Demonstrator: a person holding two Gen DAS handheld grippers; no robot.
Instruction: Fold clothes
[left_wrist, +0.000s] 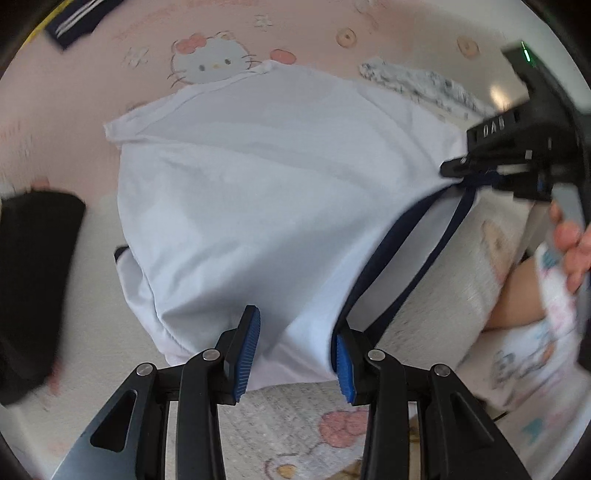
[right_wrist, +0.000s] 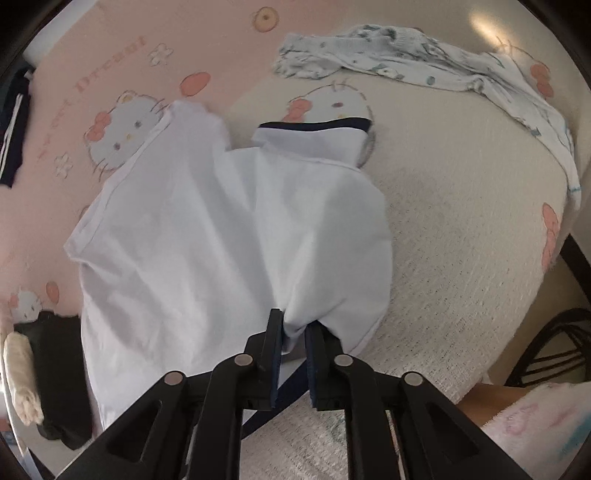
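White shirt (left_wrist: 258, 192) with navy trim (left_wrist: 373, 258) lifted at one end above a cartoon-cat blanket (right_wrist: 461, 229), seen from both wrist cameras.

Largest to smallest: pink-and-cream blanket, bare cream area wide open to the right of the shirt as far as the blanket's right edge; shirt draped down onto it, far hem and a navy-edged sleeve (right_wrist: 314, 127) resting flat; printed pale garment (right_wrist: 424, 62) strewn along the far right edge, well apart; dark folded clothing (right_wrist: 59, 373) with a cream roll (right_wrist: 20, 373) beside it at the left margin; navy striped piece (right_wrist: 13, 129) at the far left edge. Right gripper (right_wrist: 293, 334) clamped tight on bunched white fabric; left gripper (left_wrist: 295, 350) spread wide, cloth between its blue pads (left_wrist: 247, 350), gripping nothing.
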